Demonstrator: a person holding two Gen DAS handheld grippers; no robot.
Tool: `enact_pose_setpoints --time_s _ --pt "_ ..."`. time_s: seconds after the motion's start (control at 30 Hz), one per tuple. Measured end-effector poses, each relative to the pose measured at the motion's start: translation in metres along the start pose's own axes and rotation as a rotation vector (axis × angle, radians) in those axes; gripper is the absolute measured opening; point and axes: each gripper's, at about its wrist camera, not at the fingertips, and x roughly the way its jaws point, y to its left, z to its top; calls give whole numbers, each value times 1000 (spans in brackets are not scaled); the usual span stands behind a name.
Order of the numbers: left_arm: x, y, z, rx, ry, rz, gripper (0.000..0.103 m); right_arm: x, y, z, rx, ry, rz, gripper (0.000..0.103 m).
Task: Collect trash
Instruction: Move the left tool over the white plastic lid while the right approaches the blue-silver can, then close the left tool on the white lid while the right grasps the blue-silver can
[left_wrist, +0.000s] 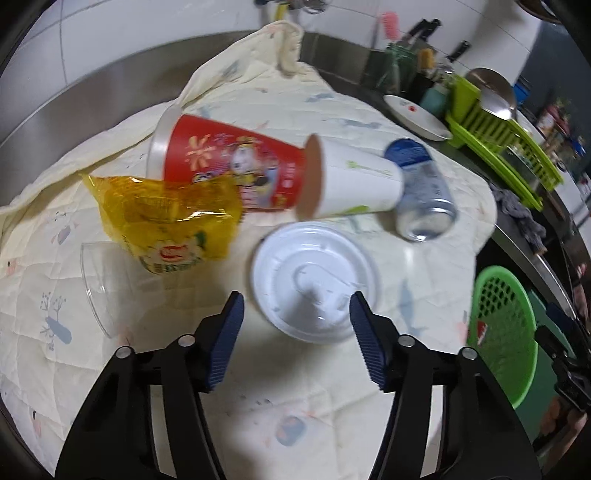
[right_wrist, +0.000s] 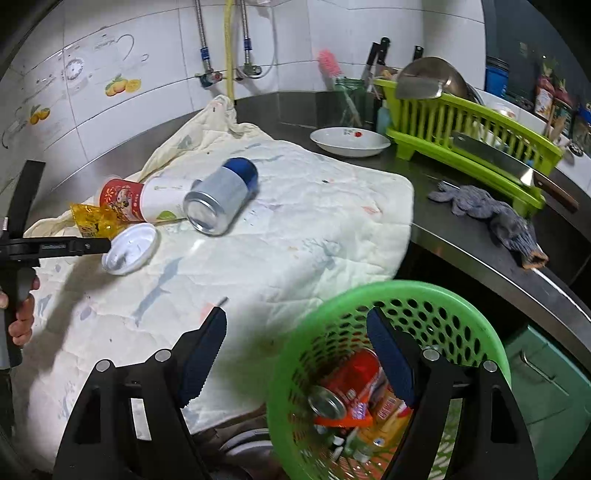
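A: Any print legible?
B: None. Red cup (left_wrist: 236, 162) carries a cartoon figure and marks, too blurred to read. Yellow wrapper (left_wrist: 166, 221) has a red logo, unreadable.
A: Basket contents?
B: Red pack (right_wrist: 360, 387) shows lettering, but it cannot be made out.

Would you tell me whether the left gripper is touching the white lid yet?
Apart: in the right wrist view the left gripper hangs beside the white lid, without showing contact.

Right gripper (right_wrist: 295, 354) jaws apart over green basket (right_wrist: 476, 306), red can (right_wrist: 351, 384) inside
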Motion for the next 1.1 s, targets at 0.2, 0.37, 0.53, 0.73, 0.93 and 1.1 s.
enact_pose_setpoints --time_s 0.2,0.37,0.53,0.73,0.93,1.1 --pt "18 8 7 -28 27 7 46 13 13 16 -17 -3 21 75" --pt "26 13 9 -62 34 4 45 27 22 32 -30 -1 41 75" --pt "31 19 9 -81 42 -10 35 43 31 47 -31 2 71 75" --pt "36 25 9 -104 51 -35 19 61 39 71 18 8 129 75" --pt "34 25 6 -96 48 -53 7 86 47 103 78 30 180 71" --pt "26 27 4 -101 38 -70 6 109 49 127 155 54 219 70"
